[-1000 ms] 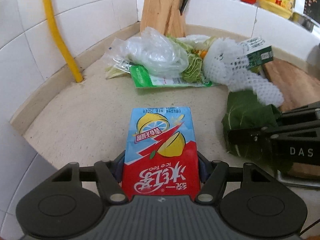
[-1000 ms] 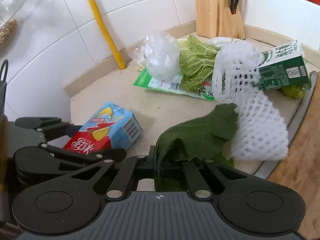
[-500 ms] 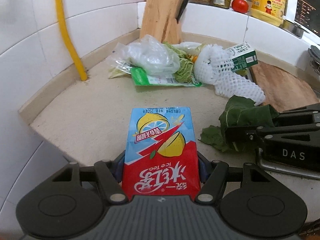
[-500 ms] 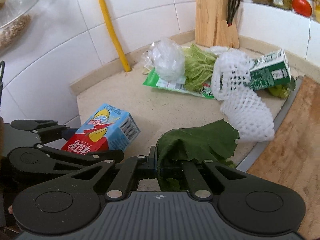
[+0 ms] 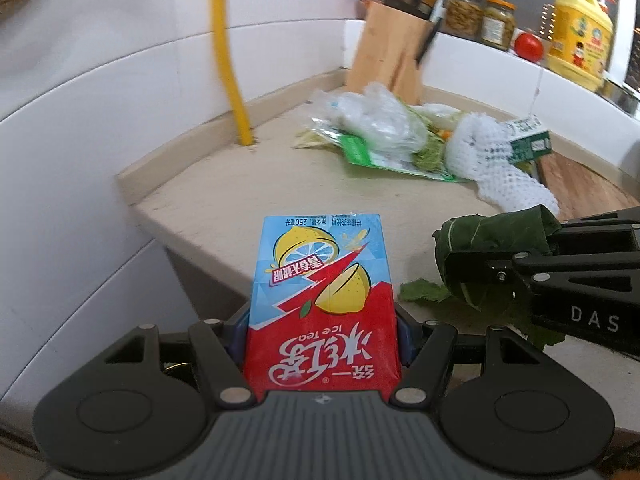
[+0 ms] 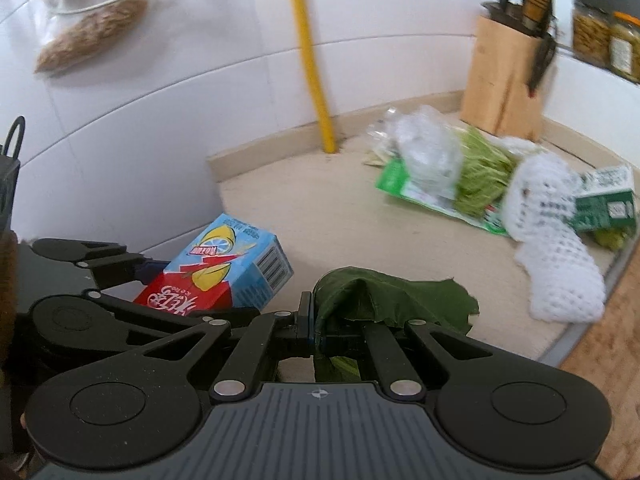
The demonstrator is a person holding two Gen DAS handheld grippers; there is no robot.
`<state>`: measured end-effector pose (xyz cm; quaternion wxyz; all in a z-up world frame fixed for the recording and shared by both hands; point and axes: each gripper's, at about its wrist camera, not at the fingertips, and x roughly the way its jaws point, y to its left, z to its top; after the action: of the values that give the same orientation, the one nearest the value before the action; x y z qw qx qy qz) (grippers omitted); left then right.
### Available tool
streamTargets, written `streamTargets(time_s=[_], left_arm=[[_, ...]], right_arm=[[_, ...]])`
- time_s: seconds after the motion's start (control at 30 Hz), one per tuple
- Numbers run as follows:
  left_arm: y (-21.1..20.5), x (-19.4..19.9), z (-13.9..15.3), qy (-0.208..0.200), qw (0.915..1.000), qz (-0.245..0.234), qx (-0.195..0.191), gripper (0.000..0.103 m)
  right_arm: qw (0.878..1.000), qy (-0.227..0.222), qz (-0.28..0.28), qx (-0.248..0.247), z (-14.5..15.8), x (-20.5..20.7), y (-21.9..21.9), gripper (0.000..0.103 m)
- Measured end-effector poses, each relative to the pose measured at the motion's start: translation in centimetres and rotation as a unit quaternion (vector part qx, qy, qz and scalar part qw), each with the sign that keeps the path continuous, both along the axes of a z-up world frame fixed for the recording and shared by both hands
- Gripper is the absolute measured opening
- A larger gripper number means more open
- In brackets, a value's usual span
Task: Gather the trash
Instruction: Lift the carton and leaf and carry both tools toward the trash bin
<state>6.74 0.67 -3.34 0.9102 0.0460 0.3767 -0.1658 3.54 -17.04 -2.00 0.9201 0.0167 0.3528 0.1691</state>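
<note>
Red-and-blue ice tea carton (image 5: pixel 322 300) sits clamped in the left gripper (image 5: pixel 322 336) jaws; the right gripper (image 6: pixel 340 328) pinches a green leaf (image 6: pixel 384 300). Both seem lifted off the tabletop (image 5: pixel 248 192); next, I think, carrying to a bin. More trash (image 5: pixel 384 140) lies farther.

white tiled walls (image 5: pixel 100 128), beige countertop (image 5: pixel 248 184), yellow pipe (image 5: pixel 230 60) in corner.

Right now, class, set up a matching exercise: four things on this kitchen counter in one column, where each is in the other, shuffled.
1. ice tea carton
2. green leaf
3. knife block
4. white foam net

a. lying on the counter beside the green box
b. in the left hand-held gripper
c. standing by the wall
d. in the right hand-held gripper

Pairs: 1-b, 2-d, 3-c, 4-a
</note>
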Motion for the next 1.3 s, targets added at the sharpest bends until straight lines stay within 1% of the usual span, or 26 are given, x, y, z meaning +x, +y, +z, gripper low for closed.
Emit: streamTargets(time_s=[0.37, 0.8, 1.1, 1.3], left_arm=[[4.9, -2.0, 0.3, -0.01, 0.9971, 0.075, 0.001, 0.06], [9.4, -4.0, 1.0, -0.027, 0.9884, 0.149, 0.001, 0.06], [11.2, -4.9, 1.4, -0.039, 0.983, 0.179, -0.002, 0.06], [12.2, -5.1, 1.6, -0.043, 0.9794, 0.197, 0.001, 0.06]], right_arm=[[0.997, -0.016, 0.081, 0.0, 0.8, 0.0, 5.0, 0.004], [0.985, -0.042, 0.17, -0.005, 1.6, -0.5, 10.0, 0.004], [0.976, -0.059, 0.208, -0.012, 2.4, -0.6, 13.1, 0.004], [0.974, -0.063, 0.218, -0.017, 2.6, -0.6, 14.3, 0.004]])
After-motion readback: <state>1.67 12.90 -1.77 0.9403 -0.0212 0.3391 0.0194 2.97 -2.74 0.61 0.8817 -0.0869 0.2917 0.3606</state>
